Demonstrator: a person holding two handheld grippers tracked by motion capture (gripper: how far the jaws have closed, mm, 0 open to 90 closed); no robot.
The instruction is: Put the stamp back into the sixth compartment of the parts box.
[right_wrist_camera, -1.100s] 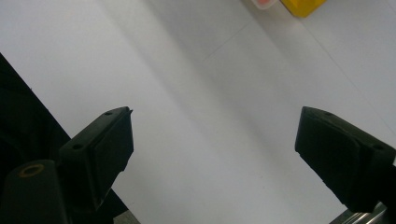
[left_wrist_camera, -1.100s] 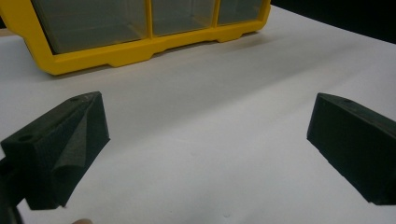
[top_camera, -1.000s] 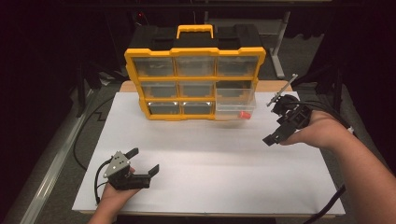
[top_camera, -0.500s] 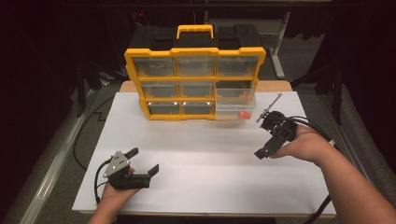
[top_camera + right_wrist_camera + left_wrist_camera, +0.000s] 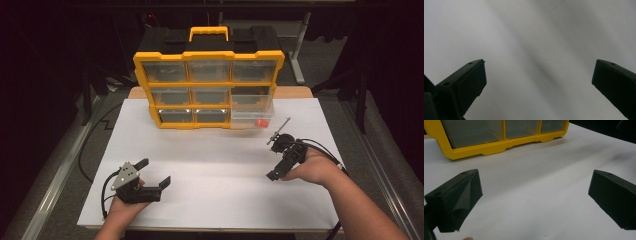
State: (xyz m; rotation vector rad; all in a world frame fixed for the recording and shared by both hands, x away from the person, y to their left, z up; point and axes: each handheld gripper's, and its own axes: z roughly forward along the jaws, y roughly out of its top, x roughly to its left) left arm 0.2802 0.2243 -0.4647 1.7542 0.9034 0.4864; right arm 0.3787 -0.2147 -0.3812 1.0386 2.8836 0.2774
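Overhead forward-down; gripper cameras close, perhaps table-skimming.

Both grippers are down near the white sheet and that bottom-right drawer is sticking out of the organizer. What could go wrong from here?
1. The clear drawer hangs partly out of the yellow organizer; a careless tug might pull it free and spill the red piece.
2. The right gripper, jaws open, hangs low over the white sheet and could scrape it.

table (image 5: 300, 92) | white sheet (image 5: 220, 165) covers top | yellow organizer (image 5: 207, 90) at back w/ clear drawer (image 5: 251, 114) out
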